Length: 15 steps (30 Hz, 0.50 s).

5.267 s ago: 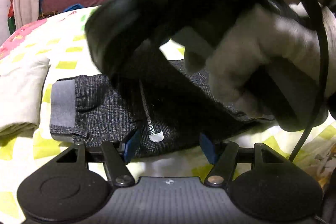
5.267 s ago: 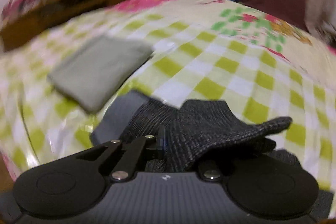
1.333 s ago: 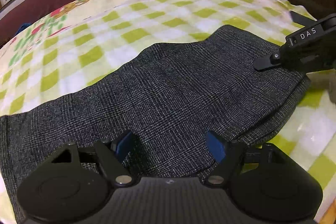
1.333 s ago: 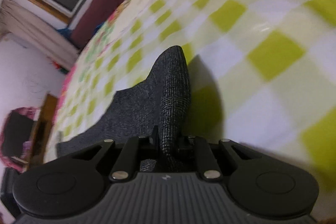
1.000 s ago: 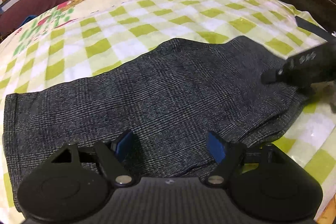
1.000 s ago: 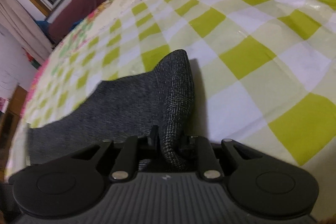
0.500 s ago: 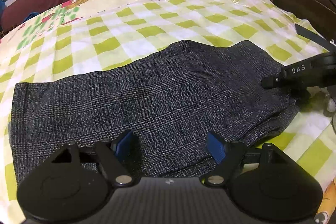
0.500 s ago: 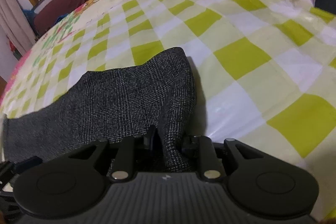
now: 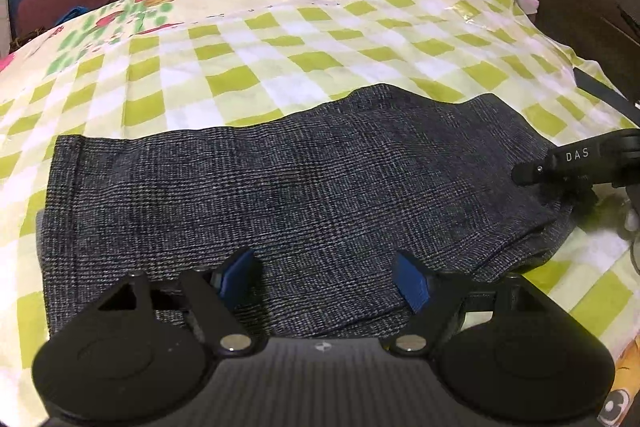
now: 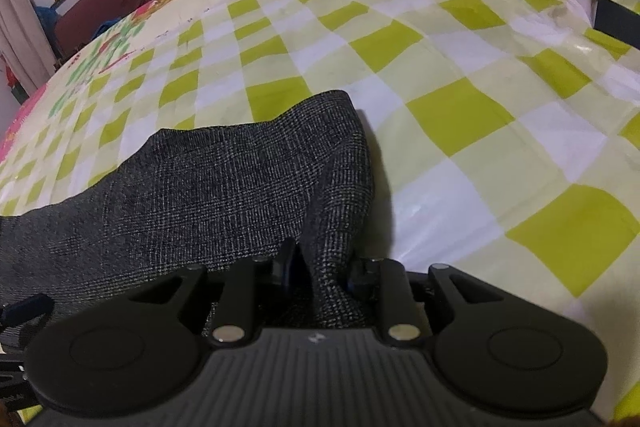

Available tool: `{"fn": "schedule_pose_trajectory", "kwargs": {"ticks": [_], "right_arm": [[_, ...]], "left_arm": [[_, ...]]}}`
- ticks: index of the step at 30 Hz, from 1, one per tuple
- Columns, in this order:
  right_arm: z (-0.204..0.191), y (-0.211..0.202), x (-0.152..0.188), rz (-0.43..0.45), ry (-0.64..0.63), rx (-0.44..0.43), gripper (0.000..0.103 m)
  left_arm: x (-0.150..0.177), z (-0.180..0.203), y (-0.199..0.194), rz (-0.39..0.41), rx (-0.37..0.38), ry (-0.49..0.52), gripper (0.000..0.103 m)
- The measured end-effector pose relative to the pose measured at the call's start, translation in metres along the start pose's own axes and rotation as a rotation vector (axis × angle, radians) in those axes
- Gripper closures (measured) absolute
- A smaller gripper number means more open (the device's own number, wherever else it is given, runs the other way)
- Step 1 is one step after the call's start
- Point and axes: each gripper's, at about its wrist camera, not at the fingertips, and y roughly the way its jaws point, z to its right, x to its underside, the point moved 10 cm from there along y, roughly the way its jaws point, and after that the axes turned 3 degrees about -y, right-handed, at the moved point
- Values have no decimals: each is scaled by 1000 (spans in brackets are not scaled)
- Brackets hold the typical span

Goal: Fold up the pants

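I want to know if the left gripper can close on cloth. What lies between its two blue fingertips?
In the left wrist view, only the dark checked pants lie flat between the wide-open left gripper fingertips.

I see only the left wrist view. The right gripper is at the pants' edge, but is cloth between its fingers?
Observer: Yes. In the right wrist view a ridge of the pants runs up between the fingers of the right gripper.
Operator: Is it lifted?
Observer: The held edge stands above the checked sheet and casts a shadow on it.
Operator: What lies beyond that edge?
Observer: Bare sheet, then a dark flat object at the far right.
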Motion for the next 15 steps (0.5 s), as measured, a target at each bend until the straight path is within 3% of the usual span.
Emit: {"fn": "schedule_pose_trajectory", "kwargs": {"ticks": [6, 15], "right_arm": [[-2, -8, -3, 29, 25, 34, 81], [-25, -32, -18, 64, 19, -3, 88]], "left_arm": [[1, -9, -3, 2, 3, -25, 14], [-1, -15, -3, 0, 20, -48, 14]]}}
